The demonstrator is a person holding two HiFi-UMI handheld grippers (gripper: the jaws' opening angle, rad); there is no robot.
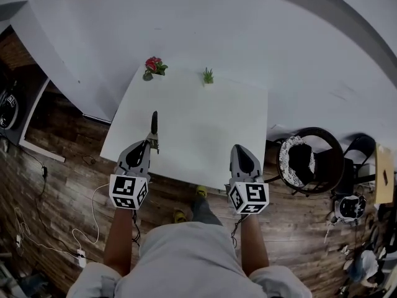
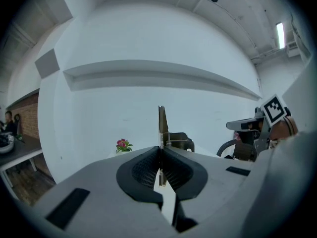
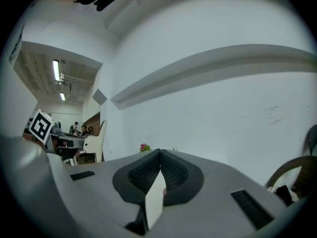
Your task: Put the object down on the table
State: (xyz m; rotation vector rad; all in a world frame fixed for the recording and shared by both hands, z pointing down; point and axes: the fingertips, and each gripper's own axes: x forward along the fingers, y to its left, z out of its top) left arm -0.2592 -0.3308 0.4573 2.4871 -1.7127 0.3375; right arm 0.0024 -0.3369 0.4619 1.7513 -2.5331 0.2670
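A thin metal tool (image 1: 154, 126) with a dark far end sticks out of my left gripper (image 1: 151, 146), which is shut on it over the near left part of the white table (image 1: 205, 120). In the left gripper view the pads press together on the tool's upright blade (image 2: 162, 125), with a small metal bracket beside it. My right gripper (image 1: 239, 148) hangs over the table's near right edge. Its pads meet (image 3: 159, 155), shut with nothing between them.
A small pot of red flowers (image 1: 153, 66) and a tiny green plant (image 1: 208, 76) stand at the table's far edge. A round dark chair (image 1: 310, 160) sits right of the table. White walls lie behind, wooden floor with cables to the left.
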